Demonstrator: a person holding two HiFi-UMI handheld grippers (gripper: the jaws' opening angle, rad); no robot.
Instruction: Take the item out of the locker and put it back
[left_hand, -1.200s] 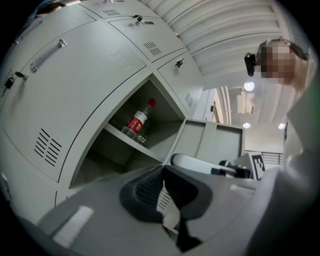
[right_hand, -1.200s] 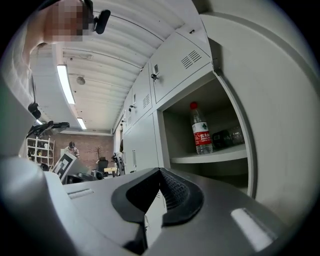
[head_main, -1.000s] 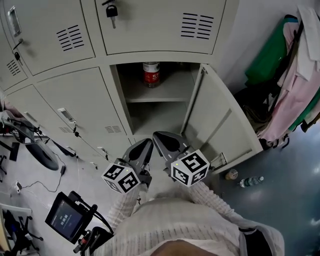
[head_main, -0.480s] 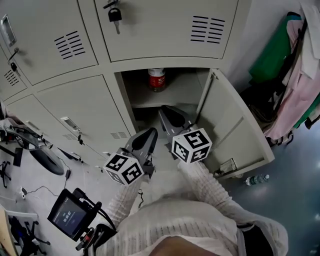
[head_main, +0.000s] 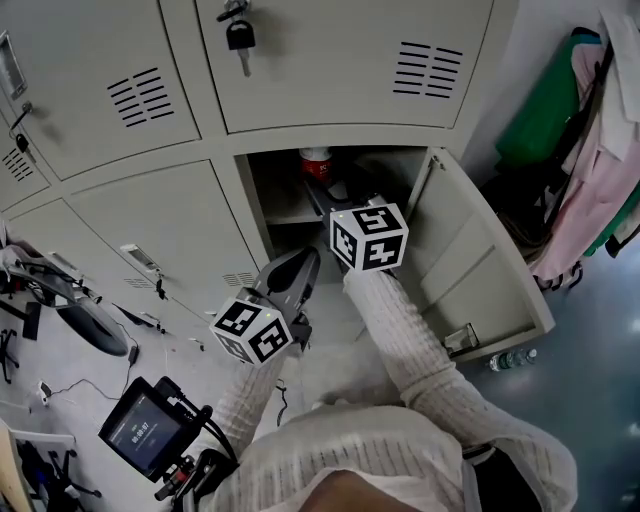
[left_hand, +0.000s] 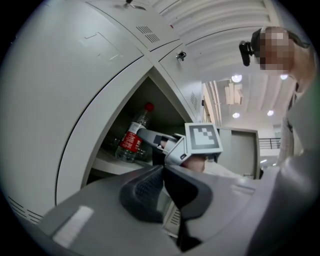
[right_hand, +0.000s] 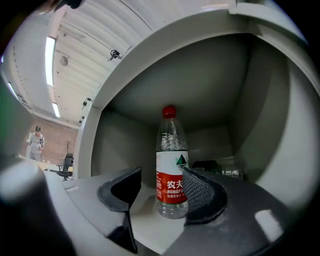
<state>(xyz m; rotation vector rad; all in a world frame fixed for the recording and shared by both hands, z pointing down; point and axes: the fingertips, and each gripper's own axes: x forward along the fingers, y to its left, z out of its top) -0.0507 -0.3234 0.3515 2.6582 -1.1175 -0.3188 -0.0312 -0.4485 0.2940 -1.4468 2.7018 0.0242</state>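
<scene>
A clear water bottle with a red cap and red label stands upright on the shelf inside an open locker, its door swung out to the right. The right gripper reaches into the compartment, its jaws opening, with the bottle framed between them but not gripped. The left gripper hangs outside and below, jaws pressed together on nothing.

A padlock hangs up top, clothes hang right, a screen sits lower left.
</scene>
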